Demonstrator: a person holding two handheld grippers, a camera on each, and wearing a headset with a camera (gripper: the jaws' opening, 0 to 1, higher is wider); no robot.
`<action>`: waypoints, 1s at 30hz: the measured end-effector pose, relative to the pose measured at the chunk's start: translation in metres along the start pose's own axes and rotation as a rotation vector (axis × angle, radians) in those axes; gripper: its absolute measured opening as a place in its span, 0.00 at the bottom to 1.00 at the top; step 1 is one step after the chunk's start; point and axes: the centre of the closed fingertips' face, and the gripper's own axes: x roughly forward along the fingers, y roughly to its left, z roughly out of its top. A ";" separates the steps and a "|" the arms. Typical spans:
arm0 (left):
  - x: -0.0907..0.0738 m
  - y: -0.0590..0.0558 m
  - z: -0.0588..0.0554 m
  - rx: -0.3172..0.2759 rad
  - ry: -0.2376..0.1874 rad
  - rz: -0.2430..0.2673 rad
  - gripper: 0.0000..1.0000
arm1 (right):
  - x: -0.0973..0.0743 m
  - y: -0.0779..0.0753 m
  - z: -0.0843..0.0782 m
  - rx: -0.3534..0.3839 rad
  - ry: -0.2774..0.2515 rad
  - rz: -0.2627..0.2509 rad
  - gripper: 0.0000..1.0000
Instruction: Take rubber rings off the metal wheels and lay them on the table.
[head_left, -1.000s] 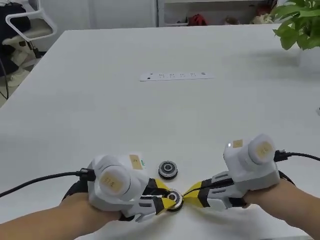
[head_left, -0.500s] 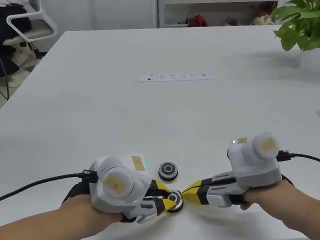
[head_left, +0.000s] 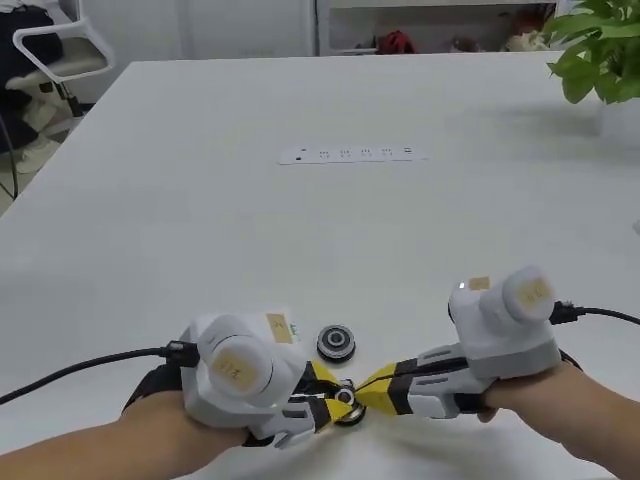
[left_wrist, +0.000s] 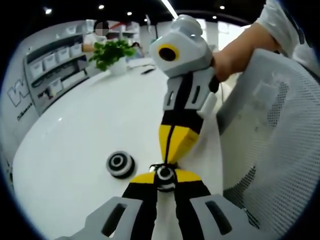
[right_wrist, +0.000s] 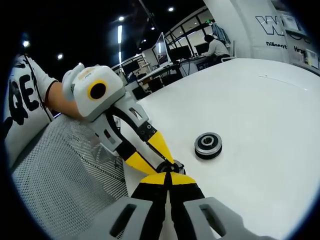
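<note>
The left gripper (left_wrist: 165, 179) is closed on a small metal wheel (left_wrist: 164, 175), its two yellow tips clamped against the wheel's sides so that the hub faces up along the jaws; the grip looks meant to keep the wheel from turning or sliding while the other tool works on it. The right gripper (right_wrist: 168, 179) comes in from the opposite side, nose to nose with the left, its jaws drawn nearly together with only a thin slit between them, and its tips touch the rim of the held wheel where the dark rubber ring (left_wrist: 159, 169) sits. Whether rubber is actually caught between those tips is too small to tell. The opposed, almost mirror-image pose reads as the set-up for a peel – one tool anchors, the other pinches an edge and draws it off – and the ring does not look lifted clear of the metal yet. Both grippers work low over the white table (head_left: 300, 230), close to its near edge, which would leave a freed ring only a short way to drop. Just beside the pair, on the far side, a second wheel (head_left: 336, 342) lies flat with its black ring on, apart from both grippers – seemingly waiting its turn. Well beyond, a white power strip (head_left: 345, 153) lies across the middle of the table, and a leafy plant (head_left: 595, 50) stands at the far right corner
</note>
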 end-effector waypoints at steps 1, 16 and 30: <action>0.000 0.000 0.000 -0.001 -0.001 0.000 0.12 | 0.000 0.000 0.000 -0.001 -0.001 0.001 0.00; 0.000 0.000 0.001 -0.001 -0.006 -0.002 0.12 | 0.001 0.013 0.012 0.031 -0.066 0.073 0.00; 0.000 0.000 0.002 -0.004 -0.022 -0.002 0.13 | -0.003 -0.004 0.006 0.024 -0.059 0.010 0.00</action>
